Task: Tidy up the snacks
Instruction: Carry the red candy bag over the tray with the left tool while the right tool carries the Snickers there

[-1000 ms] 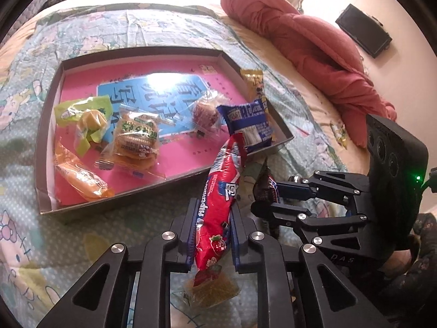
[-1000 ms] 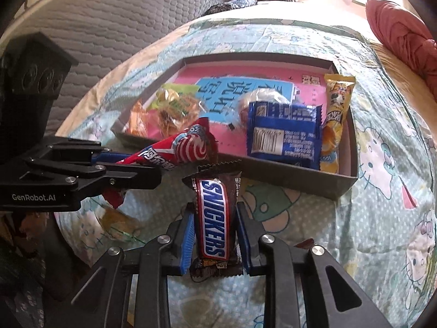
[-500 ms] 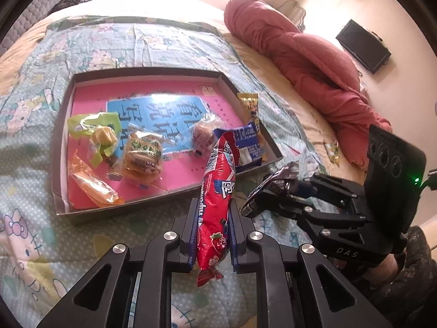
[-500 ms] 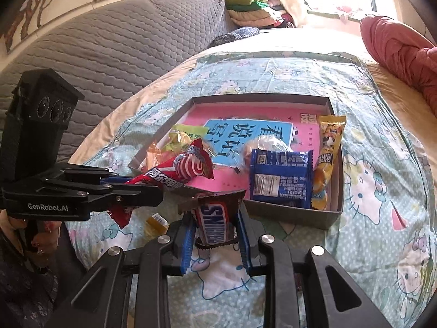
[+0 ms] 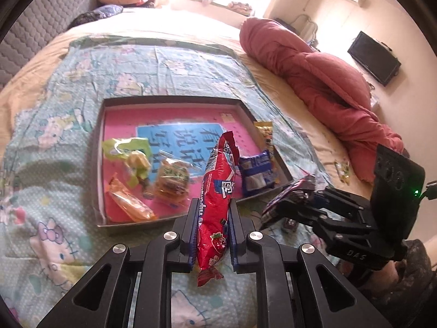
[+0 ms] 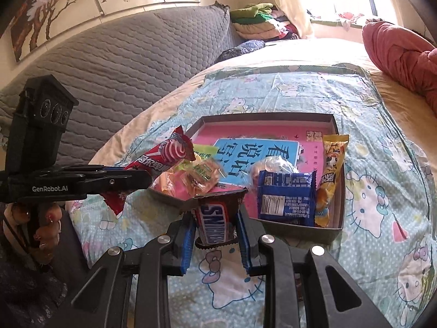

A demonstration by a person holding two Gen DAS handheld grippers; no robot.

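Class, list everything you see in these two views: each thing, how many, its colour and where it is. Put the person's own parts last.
Box: one, grey, pink floor, on the bedspread.
Blue packet: one, in the box's near right corner.
Yellow packet: one, along the box's right wall.
Orange packet: one, in the box's near left corner.
Green packet: one, box's left side.
Red quilt: one, right of the box.
Red candy bag: one, in the left hand-held gripper.
Snickers bar: one, brown, in the right hand-held gripper.

Left black two-finger gripper (image 5: 210, 228) clamped on red candy packet (image 5: 217, 191), angled down. Right black two-finger gripper (image 6: 215, 235) clamped on brown Snickers bar (image 6: 214, 222). Bare hand (image 6: 41, 232) on left handle.
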